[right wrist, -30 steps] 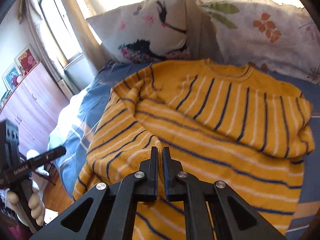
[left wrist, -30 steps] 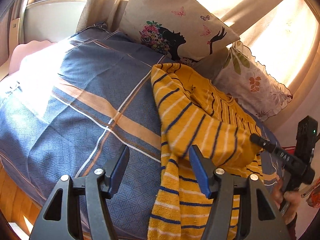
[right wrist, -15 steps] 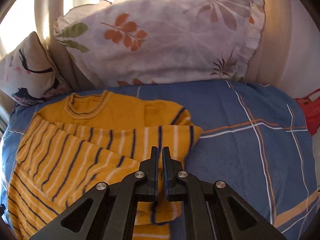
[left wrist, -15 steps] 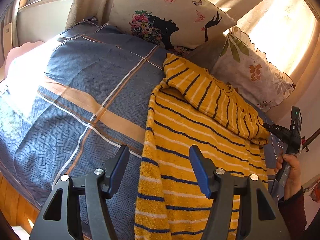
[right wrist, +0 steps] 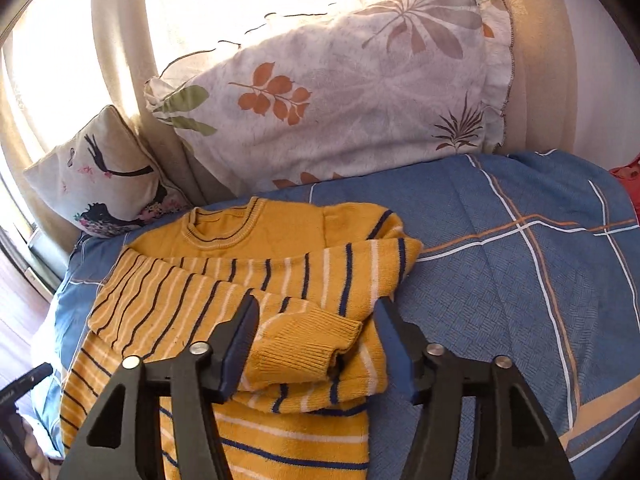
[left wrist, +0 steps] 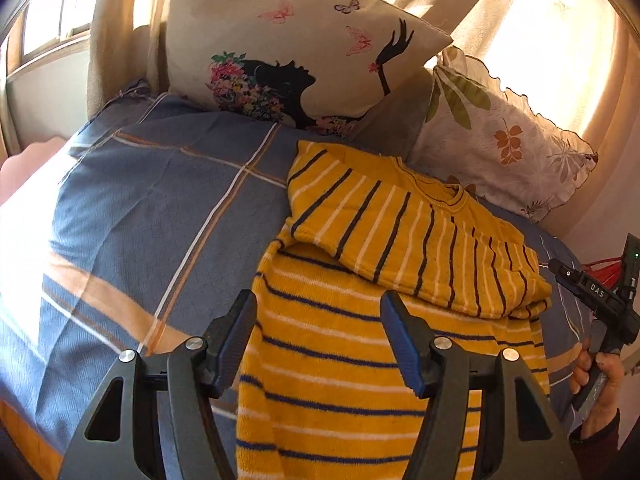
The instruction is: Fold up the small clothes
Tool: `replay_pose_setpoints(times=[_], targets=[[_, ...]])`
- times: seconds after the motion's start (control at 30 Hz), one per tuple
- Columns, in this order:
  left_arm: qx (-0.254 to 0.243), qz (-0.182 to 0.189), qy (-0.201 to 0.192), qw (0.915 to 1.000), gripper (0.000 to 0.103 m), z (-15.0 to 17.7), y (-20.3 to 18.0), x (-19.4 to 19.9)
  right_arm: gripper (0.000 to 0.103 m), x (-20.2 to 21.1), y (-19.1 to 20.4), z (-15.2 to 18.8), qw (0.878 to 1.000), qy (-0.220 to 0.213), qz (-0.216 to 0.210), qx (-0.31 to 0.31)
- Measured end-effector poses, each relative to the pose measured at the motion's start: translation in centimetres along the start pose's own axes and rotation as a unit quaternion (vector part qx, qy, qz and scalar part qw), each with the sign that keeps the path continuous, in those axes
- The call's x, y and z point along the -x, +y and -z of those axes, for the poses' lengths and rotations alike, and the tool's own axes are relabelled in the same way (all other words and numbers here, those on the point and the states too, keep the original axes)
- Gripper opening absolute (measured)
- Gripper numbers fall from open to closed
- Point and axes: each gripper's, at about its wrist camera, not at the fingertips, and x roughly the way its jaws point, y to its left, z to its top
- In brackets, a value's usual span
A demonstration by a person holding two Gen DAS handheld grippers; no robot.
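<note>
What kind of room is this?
Most likely a bedroom: a bed under a blue plaid cover, two pillows, one with butterflies and one with leaves, curtains behind, and a yellow striped sweater laid out for folding.

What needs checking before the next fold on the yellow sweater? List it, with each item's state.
1. Right gripper open, sleeve let go: ok.
2. Left gripper open and holding nothing: ok.
3. Sleeve cuff lying on the sweater body, not off the side: ok.
4. Folded sleeve lying flat: not ok, cuff end bunched.
5. Collar flat, near the leaf pillow: ok.
6. Hem square on the bedspread: cannot tell, out of view.
</note>
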Motion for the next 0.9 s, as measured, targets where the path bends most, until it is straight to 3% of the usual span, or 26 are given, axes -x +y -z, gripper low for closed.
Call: replay_pose_setpoints(times=[0.1,0.27,0.4,0.53,0.7,0.77,0.8,0.83,0.9], targets=[[-0.03,-0.002,0.005,0.9996,0.068,-2.2,-1.5,-2.3,0.069,-1.0,0.3,0.0,1.0,0.011,0.013,0.008],[-0.071,0.003,0.04,0.9967,0.068,-5.3,-3.5,-7.2,0.069,-1.9,0.9,-0.1,1.0,0.01,-0.005,0.004],[-0.102,-0.002,0.059,0.993,0.068,-7.1,-4.7,-10.7,0.069,-3.5,2.5,-1.8,0.998,0.025,-0.025,0.042],[-0.104,-0.011,0.073,0.9918,0.068,-8.4,-5.2,-13.8,0.069,-7.2,4.9,-3.5,0.991,0.077,-0.051,0.093],[-0.117,-0.078,0.045,0.9891,0.068,-8.5,-5.1,-15.4,0.069,-12.9,7.9,-3.3,0.975,0.157,-0.057,0.145],[-0.125,-0.093,0.033,0.9873,0.068,-8.1,-4.8,-15.2,0.052,-13.6,9.2,-2.7,0.968,0.161,-0.042,0.188],[-0.131,-0.099,0.025,0.9861,0.068,-7.8,-4.7,-15.0,0.023,-13.4,9.8,-2.6,0.965,0.158,-0.045,0.204],[-0.139,-0.105,0.018,0.9846,0.068,-7.6,-4.6,-14.9,0.008,-13.1,10.2,-2.6,0.964,0.16,-0.056,0.207],[-0.155,-0.118,0.007,0.9808,0.07,-7.2,-4.5,-14.9,0.007,-12.6,10.7,-2.8,0.964,0.15,-0.054,0.214]])
